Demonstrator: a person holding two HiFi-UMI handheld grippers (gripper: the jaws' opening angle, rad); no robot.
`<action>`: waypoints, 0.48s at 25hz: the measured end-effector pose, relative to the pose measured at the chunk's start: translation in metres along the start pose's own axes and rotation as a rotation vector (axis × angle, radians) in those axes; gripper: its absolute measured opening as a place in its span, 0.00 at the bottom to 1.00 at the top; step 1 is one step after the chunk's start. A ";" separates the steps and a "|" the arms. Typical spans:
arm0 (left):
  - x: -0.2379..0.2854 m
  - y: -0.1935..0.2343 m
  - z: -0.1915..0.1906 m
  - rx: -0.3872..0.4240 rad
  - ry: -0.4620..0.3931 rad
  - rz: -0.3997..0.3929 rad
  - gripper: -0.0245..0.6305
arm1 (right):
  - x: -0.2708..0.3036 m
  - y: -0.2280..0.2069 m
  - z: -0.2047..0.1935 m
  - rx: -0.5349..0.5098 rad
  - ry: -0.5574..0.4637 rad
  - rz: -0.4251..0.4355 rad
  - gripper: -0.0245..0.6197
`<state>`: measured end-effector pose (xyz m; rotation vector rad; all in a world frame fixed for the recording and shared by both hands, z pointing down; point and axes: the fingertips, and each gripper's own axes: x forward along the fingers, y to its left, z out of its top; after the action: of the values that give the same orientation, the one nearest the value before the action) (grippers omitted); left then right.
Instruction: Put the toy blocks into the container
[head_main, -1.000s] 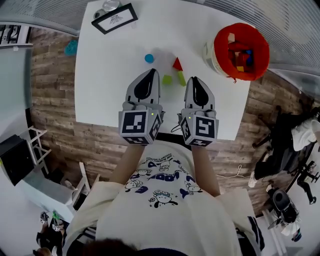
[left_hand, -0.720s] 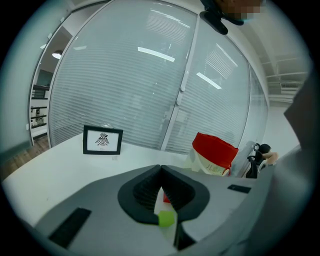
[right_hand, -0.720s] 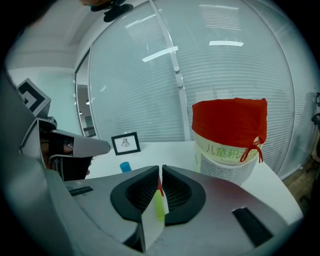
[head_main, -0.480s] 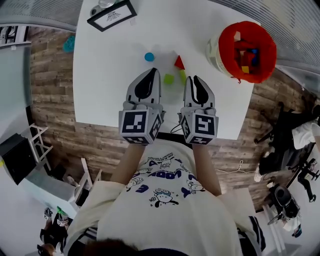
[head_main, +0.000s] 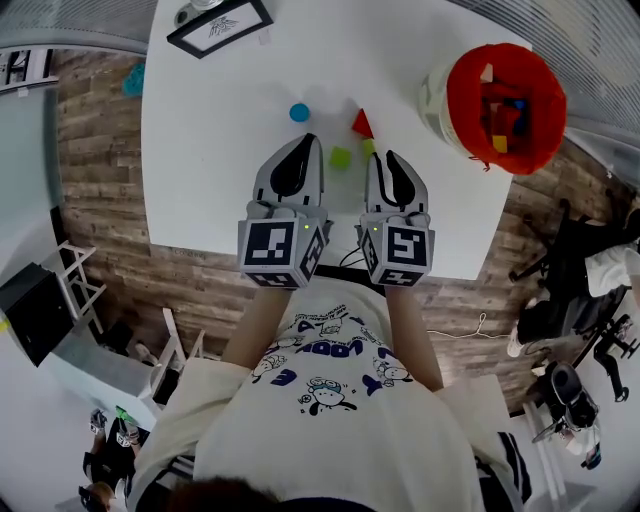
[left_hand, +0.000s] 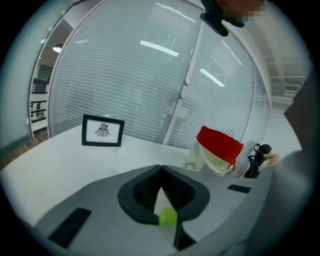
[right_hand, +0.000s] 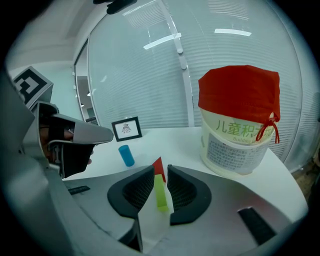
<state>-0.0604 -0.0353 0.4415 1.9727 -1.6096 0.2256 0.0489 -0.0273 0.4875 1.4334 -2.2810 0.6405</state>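
Pointing down side by side over the counter (head_main: 220, 150), both grippers hover. The right gripper (right_hand: 161, 168) has just been opening its jaws; they stand narrowly apart, with the green bar (right_hand: 161, 192) loose in the gap and the red triangle (right_hand: 159, 166) just beyond. The left gripper (left_hand: 161, 167) has its jaws shut and empty, with the green cube (left_hand: 168, 216) just to their right. Ahead and to the right stands the container (right_hand: 235, 145), labelled "儿童积…".

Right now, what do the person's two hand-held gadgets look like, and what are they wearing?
The left gripper and the right gripper are matching grey teardrop shells with black ribbed pads. Behind each sits a cube printed with black square markers. The right one's jaws have just been opening, a green bar showing in their gap. The person wears a pale top with blue cartoon prints.
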 end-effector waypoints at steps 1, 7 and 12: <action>0.001 0.001 -0.001 -0.002 0.004 -0.001 0.08 | 0.001 0.001 -0.003 -0.004 0.012 -0.001 0.12; 0.004 0.007 -0.005 -0.019 0.012 0.002 0.08 | 0.007 0.001 -0.011 -0.009 0.036 -0.002 0.13; 0.006 0.010 -0.007 -0.028 0.022 -0.001 0.08 | 0.011 0.001 -0.018 -0.008 0.061 -0.006 0.14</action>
<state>-0.0666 -0.0373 0.4534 1.9439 -1.5892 0.2224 0.0448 -0.0250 0.5074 1.3969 -2.2295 0.6632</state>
